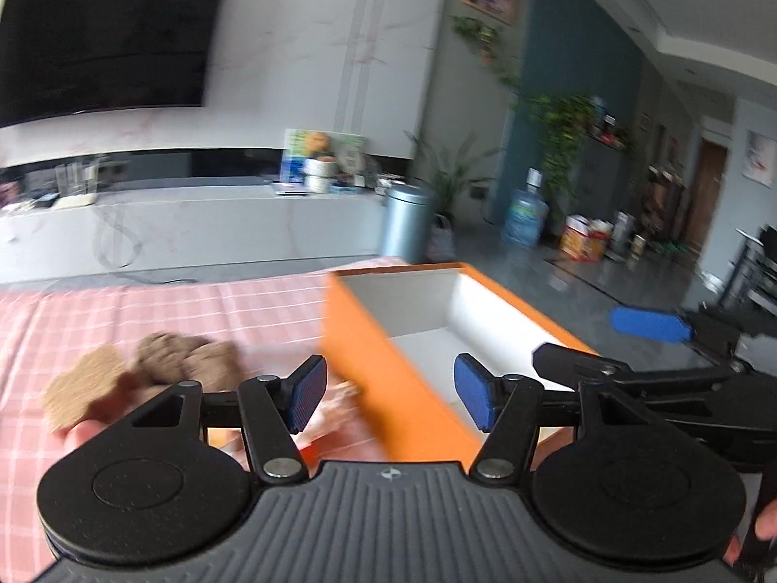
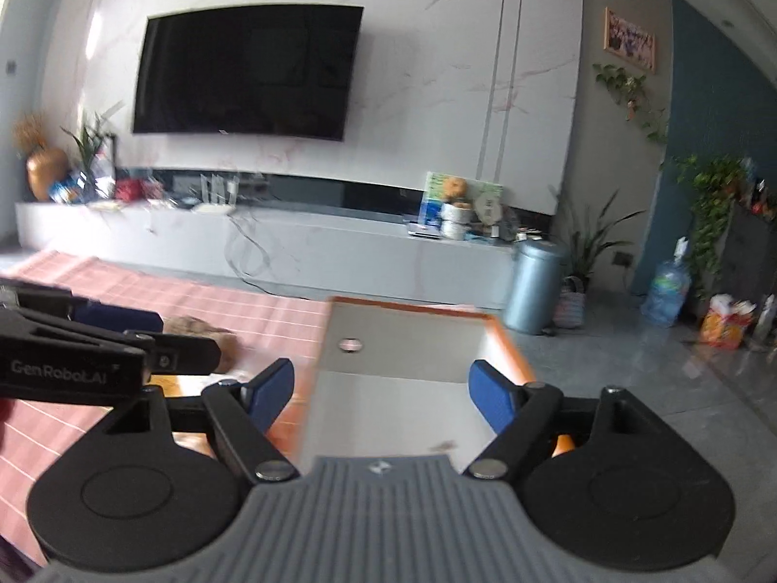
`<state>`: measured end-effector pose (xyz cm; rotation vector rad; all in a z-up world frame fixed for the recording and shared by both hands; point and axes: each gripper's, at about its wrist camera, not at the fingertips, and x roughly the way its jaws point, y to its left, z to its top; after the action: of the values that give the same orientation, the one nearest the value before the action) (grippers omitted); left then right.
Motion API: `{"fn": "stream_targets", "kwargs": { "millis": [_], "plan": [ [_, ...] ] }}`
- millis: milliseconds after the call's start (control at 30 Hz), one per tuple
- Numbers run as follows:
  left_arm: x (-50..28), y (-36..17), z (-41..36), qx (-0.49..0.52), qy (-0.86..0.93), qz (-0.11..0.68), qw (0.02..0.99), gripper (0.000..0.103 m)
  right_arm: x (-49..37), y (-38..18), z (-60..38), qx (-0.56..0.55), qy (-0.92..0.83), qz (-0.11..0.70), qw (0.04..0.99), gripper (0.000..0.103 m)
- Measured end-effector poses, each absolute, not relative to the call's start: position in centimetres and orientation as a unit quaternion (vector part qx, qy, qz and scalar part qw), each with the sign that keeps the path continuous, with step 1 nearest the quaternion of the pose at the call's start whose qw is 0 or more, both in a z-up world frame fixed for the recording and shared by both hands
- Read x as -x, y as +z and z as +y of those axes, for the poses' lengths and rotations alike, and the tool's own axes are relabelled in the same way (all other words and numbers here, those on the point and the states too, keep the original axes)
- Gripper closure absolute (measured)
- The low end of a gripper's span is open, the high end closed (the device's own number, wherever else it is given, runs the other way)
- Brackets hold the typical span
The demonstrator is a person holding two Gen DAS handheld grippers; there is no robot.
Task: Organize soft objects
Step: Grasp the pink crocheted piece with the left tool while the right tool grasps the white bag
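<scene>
An orange box (image 1: 369, 364) with a white inside stands open on the pink checked cloth (image 1: 145, 311). A brown plush toy (image 1: 160, 369) lies on the cloth left of the box. My left gripper (image 1: 391, 396) is open and empty, above the box's left wall. My right gripper (image 2: 383, 396) is open and empty over the box's white floor (image 2: 388, 408); it also shows in the left wrist view (image 1: 607, 345). The left gripper (image 2: 145, 335) reaches in from the left in the right wrist view, in front of the plush toy (image 2: 194, 328).
A white TV bench (image 2: 291, 248) with clutter runs along the far wall under a black TV (image 2: 247, 70). A grey bin (image 2: 536, 284), potted plants (image 2: 592, 243) and a water bottle (image 2: 665, 291) stand on the dark floor to the right.
</scene>
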<state>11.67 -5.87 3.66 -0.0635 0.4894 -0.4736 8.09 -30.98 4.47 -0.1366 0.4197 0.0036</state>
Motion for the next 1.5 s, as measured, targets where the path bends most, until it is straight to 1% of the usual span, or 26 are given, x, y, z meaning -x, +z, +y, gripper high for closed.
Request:
{"fn": "stream_targets", "kwargs": {
  "millis": [133,333,600,733,800,867,933,967,1033,1067,1200,1400,1500],
  "plan": [
    [-10.5,2.2,-3.0,0.061,-0.188,0.234,0.952,0.032,-7.1,3.6,-28.4,0.031,0.033,0.201,0.979,0.024],
    [-9.3,-0.3,-0.3,0.056,-0.135,0.232,0.962,0.032,-6.3,1.2,-24.1,0.029,0.053,0.204,0.977,0.024],
    [-9.5,-3.7,3.0,0.080,-0.125,0.285,0.947,0.032,-6.2,-2.1,-20.2,0.036,0.086,0.238,0.967,0.024],
    [-9.4,-5.0,3.8,0.085,-0.139,0.291,0.943,0.035,-6.7,-3.4,-19.3,0.051,0.096,0.254,0.961,0.030],
    [-9.5,-5.8,3.9,0.089,-0.142,0.297,0.940,0.039,-7.3,-3.7,-19.1,0.056,0.099,0.262,0.958,0.031],
    [-10.0,-6.2,4.0,0.098,-0.146,0.311,0.934,0.039,-8.2,-4.1,-18.9,0.056,0.105,0.273,0.955,0.039],
    [-10.5,-6.9,4.1,0.107,-0.151,0.323,0.928,0.039,-9.1,-4.6,-18.8,0.057,0.106,0.283,0.952,0.051],
    [-10.7,-7.1,4.0,0.104,-0.153,0.324,0.928,0.039,-9.6,-5.0,-18.6,0.063,0.107,0.290,0.949,0.054],
    [-11.4,-7.5,3.6,0.086,-0.161,0.329,0.927,0.035,-10.5,-5.8,-18.3,0.075,0.104,0.307,0.943,0.064],
    [-11.6,-7.7,3.3,0.080,-0.167,0.332,0.925,0.030,-11.0,-6.2,-18.3,0.076,0.103,0.314,0.941,0.066],
    [-13.4,-8.6,2.7,0.091,-0.176,0.342,0.918,0.020,-12.4,-7.6,-18.8,0.075,0.099,0.337,0.933,0.071],
    [-16.1,-10.2,1.5,0.095,-0.188,0.371,0.904,0.019,-13.8,-8.9,-19.3,0.069,0.097,0.353,0.928,0.071],
    [-16.8,-10.9,1.3,0.110,-0.190,0.388,0.895,0.023,-14.4,-9.2,-19.2,0.075,0.101,0.350,0.928,0.072]
  ]
}}
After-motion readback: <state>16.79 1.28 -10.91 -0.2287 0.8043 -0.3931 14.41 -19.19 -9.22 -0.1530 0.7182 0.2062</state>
